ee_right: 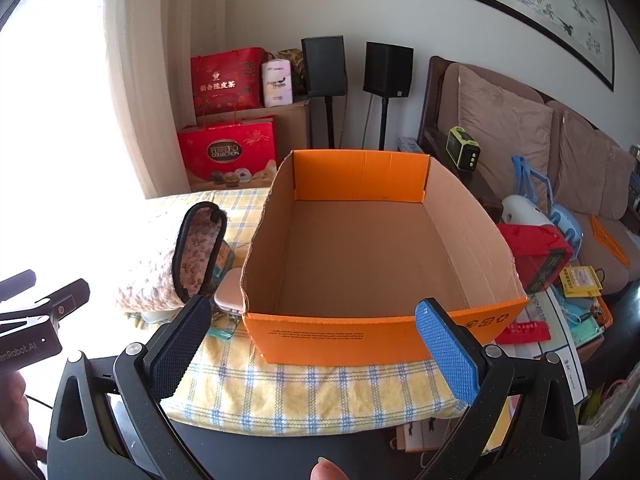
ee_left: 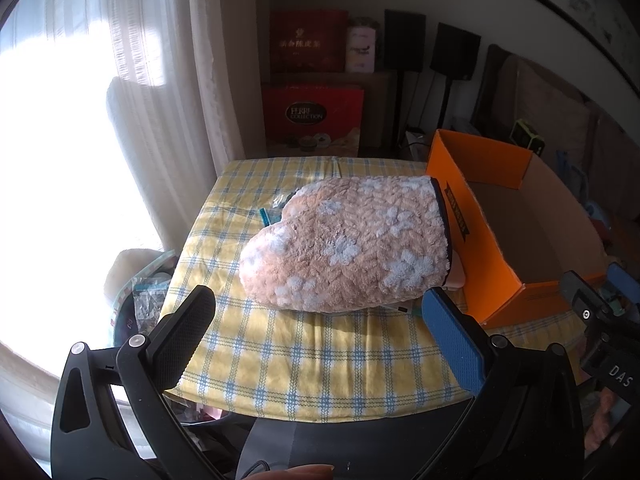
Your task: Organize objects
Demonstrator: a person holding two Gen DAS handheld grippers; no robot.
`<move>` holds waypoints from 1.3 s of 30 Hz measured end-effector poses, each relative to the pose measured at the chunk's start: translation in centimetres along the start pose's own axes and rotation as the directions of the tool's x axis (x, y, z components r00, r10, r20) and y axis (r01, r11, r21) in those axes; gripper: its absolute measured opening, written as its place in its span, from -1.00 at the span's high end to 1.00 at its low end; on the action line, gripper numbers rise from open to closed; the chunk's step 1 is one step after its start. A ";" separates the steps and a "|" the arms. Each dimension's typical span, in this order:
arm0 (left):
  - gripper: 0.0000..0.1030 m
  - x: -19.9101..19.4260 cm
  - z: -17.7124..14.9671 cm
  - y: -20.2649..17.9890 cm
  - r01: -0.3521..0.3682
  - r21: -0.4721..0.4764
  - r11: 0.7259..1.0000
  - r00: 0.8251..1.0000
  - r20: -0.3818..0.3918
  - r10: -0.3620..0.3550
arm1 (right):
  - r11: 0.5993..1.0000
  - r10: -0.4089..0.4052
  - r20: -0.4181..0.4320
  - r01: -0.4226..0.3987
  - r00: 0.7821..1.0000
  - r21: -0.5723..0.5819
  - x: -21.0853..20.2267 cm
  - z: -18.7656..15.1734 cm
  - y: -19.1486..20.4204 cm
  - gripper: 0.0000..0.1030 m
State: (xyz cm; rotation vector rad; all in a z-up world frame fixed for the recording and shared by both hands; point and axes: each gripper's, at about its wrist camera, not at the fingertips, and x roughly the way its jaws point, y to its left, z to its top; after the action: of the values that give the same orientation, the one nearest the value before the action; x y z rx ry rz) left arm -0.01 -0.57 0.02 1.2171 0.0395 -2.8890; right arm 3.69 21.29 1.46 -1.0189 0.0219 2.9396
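Observation:
A fluffy beige mitt with pale blue paw prints (ee_left: 348,244) lies on the yellow checked cloth (ee_left: 304,356), covering small items beneath it. In the right wrist view the mitt (ee_right: 160,264) shows its dark-edged cuff toward the box. An empty orange cardboard box (ee_right: 360,248) stands right of the mitt; the left wrist view shows the box (ee_left: 520,220) too. My left gripper (ee_left: 320,308) hovers open just short of the mitt. My right gripper (ee_right: 316,316) is open in front of the box's near wall. Nothing is between either pair of fingers.
A pink flat item (ee_right: 229,292) and packets lie between mitt and box. Red gift boxes (ee_right: 228,156) and two black speakers (ee_right: 387,70) stand behind the table. A sofa (ee_right: 520,144) with cluttered items sits at the right. A bright curtained window (ee_left: 80,120) is left.

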 end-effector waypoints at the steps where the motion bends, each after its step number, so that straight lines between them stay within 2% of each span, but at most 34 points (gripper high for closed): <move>1: -1.00 0.0 0.0 0.0 0.000 0.000 1.000 1.000 0.000 0.000 | 1.000 0.001 0.001 -0.001 1.000 -0.004 0.0 0.0 0.1 -1.00; 15: -1.00 0.1 0.3 0.4 0.012 0.000 1.000 1.000 -0.002 -0.012 | 0.999 0.015 0.002 -0.015 1.000 -0.046 0.1 0.3 0.8 -1.00; 39: -1.00 1.1 1.0 2.0 -0.020 -0.008 1.000 1.000 -0.006 0.020 | 0.998 0.039 0.013 -0.038 0.999 -0.059 0.8 1.3 2.1 -1.00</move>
State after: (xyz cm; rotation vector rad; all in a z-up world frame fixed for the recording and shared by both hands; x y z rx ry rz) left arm -1.44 -2.57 -0.14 1.2175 0.0393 -2.8655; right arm 2.18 19.25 2.01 -1.0164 -0.0456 2.9986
